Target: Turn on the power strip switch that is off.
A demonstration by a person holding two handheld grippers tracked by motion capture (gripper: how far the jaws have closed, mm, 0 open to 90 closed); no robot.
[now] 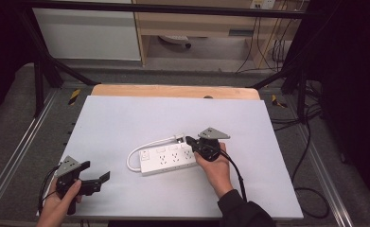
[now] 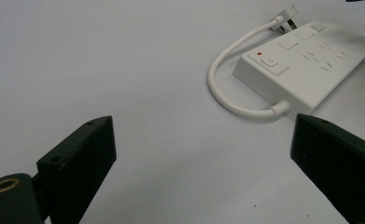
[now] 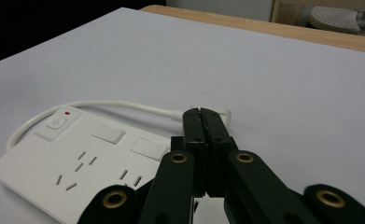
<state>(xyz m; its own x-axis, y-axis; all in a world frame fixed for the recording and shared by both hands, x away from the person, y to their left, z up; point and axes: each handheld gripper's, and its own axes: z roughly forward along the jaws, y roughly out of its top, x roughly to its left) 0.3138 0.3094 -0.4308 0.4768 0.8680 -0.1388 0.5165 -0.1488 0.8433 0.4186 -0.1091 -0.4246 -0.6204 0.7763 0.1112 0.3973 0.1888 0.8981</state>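
A white power strip (image 1: 168,160) (image 2: 306,65) (image 3: 77,163) lies flat near the middle of the white table (image 1: 126,118). Its short white cable (image 1: 134,156) (image 2: 227,100) (image 3: 115,105) loops from the left end round to a plug (image 1: 178,138) (image 2: 285,21) behind the strip. My right gripper (image 1: 188,140) (image 3: 201,112) hovers over the strip's right end, jaws pressed together, tips at the plug, which they partly hide. My left gripper (image 1: 96,171) (image 2: 203,154) rests at the front left corner, open and holding nothing, pointing toward the strip.
A wooden board edge (image 1: 173,91) runs along the table's far side. Black frame bars and metal rails (image 1: 12,142) flank the table, with cables (image 1: 310,189) on the floor at right. A cabinet and a chair base (image 1: 175,40) stand beyond.
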